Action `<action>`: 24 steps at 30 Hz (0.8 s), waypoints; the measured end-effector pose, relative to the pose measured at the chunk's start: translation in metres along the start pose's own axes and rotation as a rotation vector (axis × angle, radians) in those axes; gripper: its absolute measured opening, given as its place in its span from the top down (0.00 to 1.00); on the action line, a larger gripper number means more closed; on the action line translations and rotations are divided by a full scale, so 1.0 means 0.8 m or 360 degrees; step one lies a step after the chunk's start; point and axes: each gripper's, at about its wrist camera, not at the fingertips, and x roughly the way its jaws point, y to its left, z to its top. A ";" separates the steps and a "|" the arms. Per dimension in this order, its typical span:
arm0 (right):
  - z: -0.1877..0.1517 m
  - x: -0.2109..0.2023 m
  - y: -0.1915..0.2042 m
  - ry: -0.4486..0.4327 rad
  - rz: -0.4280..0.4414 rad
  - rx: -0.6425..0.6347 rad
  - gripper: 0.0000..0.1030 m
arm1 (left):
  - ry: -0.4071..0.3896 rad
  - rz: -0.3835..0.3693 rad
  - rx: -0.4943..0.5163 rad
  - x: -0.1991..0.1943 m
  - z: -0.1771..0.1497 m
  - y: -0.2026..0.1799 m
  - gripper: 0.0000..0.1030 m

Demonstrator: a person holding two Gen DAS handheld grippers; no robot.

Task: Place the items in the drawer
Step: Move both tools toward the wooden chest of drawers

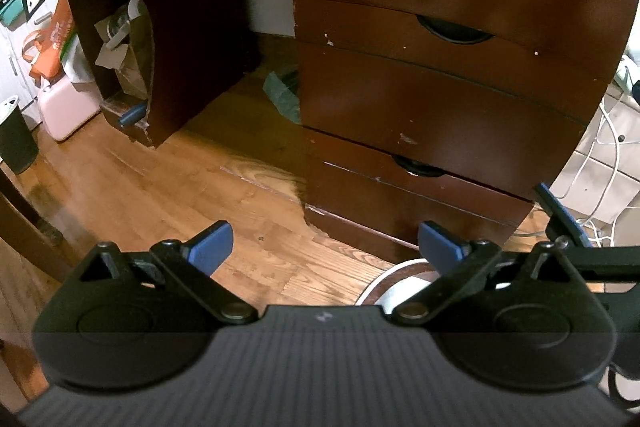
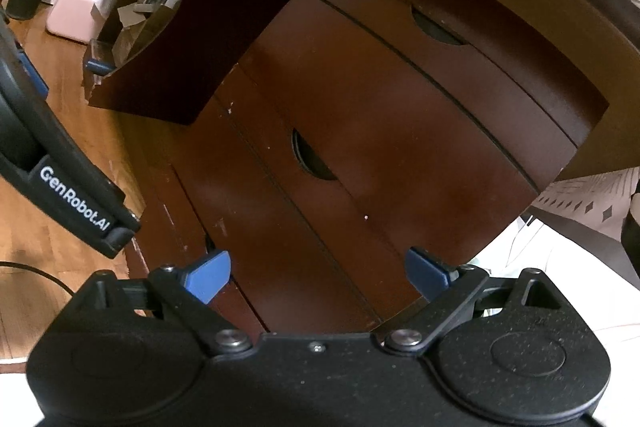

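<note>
Left claw (image 1: 325, 247) released | right claw (image 2: 318, 273) released | closed drawers (image 2: 360, 163) just ahead

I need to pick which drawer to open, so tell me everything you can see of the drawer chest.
The drawer chest is dark reddish-brown wood with a glossy, slightly scuffed finish showing small pale chips. Its stacked drawer fronts each have a half-moon cut-out pull; a lower one shows too. All visible drawers look shut. It stands upright on the wood floor, under a tabletop. Both the left gripper and the right gripper are open in front of it, touching nothing.
</note>
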 end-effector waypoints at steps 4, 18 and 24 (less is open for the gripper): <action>-0.003 -0.007 -0.002 -0.0110 0.0009 -0.0022 0.06 | 0.0004 -0.0035 -0.0028 0.002 0.001 0.002 0.02; -0.034 0.017 -0.008 -0.0121 0.0042 -0.0196 0.13 | -0.0143 -0.0213 -0.0218 0.015 0.015 -0.007 0.02; -0.040 0.022 -0.006 -0.0074 0.0044 -0.0196 0.43 | -0.0080 -0.0303 -0.0378 0.045 0.019 -0.010 0.22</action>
